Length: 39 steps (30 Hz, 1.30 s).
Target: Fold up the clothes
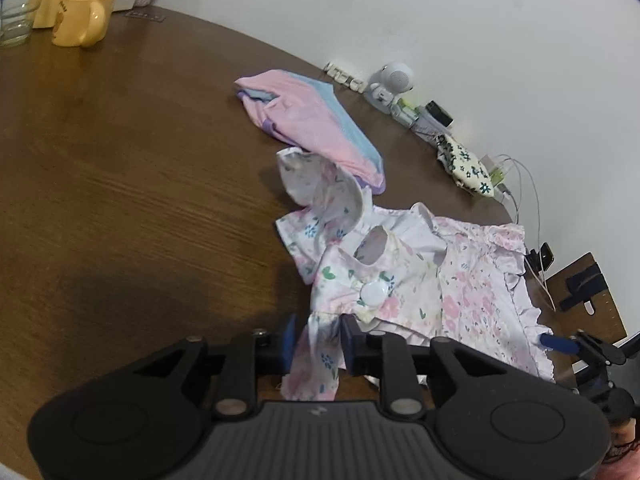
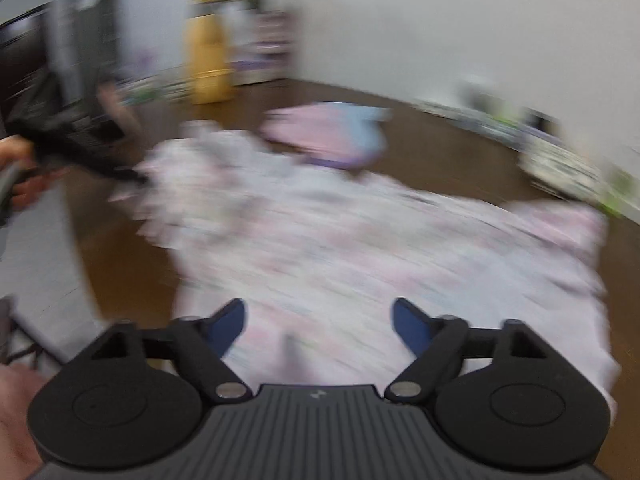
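A white floral dress [image 1: 404,276] with pink flowers, a white collar and a round white button lies crumpled on the brown wooden table [image 1: 132,184]. My left gripper [image 1: 318,340] is shut on a fold of the dress at its near left edge. In the right wrist view, which is badly blurred, the same floral dress [image 2: 360,248] spreads over the table. My right gripper [image 2: 320,320] hangs open just above its near edge with nothing between the blue pads. The right gripper's blue tip [image 1: 558,342] shows at the dress's ruffled hem. The left gripper [image 2: 80,152] appears at the dress's far left.
A folded pink and blue garment [image 1: 312,124] lies beyond the dress. A yellow mug [image 1: 82,16] and a glass [image 1: 14,24] stand at the far left. A small white robot figure [image 1: 390,84], a floral pouch [image 1: 466,164] and cables [image 1: 528,200] line the wall. The table edge is at right.
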Available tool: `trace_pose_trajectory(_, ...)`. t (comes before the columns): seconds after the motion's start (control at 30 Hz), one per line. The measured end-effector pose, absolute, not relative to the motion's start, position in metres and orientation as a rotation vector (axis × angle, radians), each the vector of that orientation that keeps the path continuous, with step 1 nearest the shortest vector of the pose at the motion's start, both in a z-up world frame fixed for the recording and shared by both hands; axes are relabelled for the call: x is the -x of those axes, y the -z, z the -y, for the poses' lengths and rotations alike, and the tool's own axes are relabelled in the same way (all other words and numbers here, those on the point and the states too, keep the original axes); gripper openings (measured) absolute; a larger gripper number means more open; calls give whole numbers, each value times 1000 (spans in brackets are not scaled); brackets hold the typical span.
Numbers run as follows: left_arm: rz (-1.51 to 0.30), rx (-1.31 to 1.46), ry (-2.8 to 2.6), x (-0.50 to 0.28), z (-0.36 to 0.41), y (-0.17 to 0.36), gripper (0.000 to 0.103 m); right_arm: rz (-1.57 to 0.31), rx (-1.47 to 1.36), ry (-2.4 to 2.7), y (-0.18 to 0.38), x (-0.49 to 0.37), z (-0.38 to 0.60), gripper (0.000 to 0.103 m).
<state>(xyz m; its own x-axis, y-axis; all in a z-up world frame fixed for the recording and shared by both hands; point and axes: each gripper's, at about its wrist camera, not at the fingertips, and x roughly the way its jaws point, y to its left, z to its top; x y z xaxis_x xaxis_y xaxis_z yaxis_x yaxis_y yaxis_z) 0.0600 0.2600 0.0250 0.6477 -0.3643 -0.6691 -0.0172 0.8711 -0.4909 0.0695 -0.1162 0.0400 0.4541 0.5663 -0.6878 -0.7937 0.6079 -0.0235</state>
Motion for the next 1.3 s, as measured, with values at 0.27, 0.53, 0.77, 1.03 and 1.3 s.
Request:
trace_pose_trajectory(0.27,-880,380,203,-73,-260,-14,13,-720,561,-1080,-23,-67,9,34)
trace_pose_trajectory(0.53,-961,158,267,-49,-247,-26,31,-874,510,-1155,-19,-79,14,6)
trace_pose_trajectory(0.77,-753,200,304,-23,-246,-66,56,-871,262,-1053,-48,-108,81,43)
trace_pose_trajectory(1.03,-771,46,377,-73,-177,-45,9,-837,310,-407,-26,-170,203,53)
trace_pose_trajectory(1.3,-841,-41,245,-81,-172,-10,11,-866,131,-345,-4,-195,297,54)
